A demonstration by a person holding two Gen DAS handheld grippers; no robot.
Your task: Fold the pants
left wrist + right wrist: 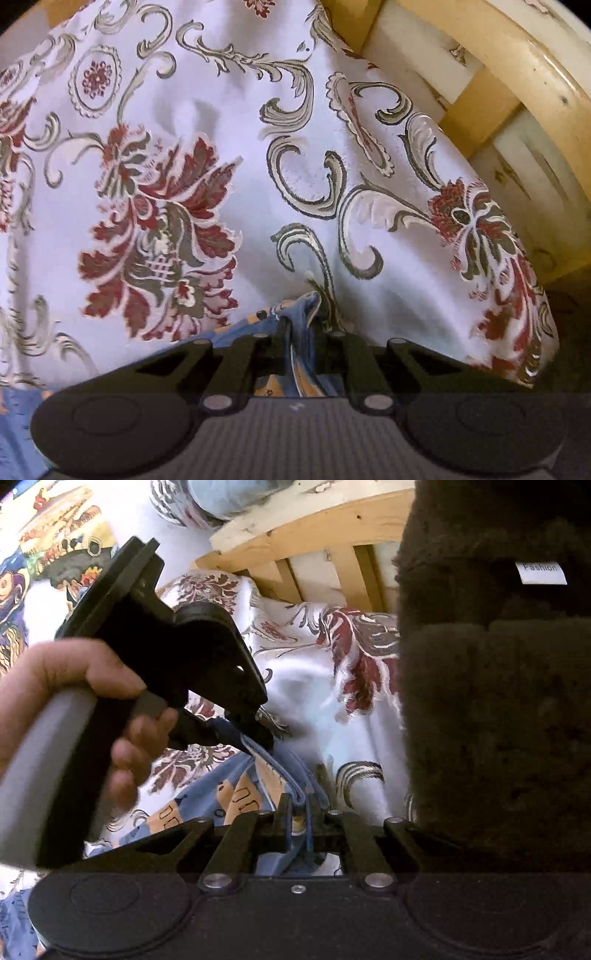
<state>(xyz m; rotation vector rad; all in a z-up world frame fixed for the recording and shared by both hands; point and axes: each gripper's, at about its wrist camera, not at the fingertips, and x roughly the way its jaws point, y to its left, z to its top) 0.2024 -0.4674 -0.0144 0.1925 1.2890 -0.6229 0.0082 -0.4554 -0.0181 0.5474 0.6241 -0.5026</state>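
Both grippers are clamped on the blue printed pants: the left gripper (300, 334) pinches a bunched edge, the right gripper (300, 812) a hem just beside it (above the floral bedspread (221, 122)). Best keep both pinches level, edges aligned.

Both wrist views close above floral cloth (229, 122)

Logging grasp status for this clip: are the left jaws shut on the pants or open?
Shut on the pants: in the left wrist view the left gripper has blue printed pants fabric bunched between its jaws.
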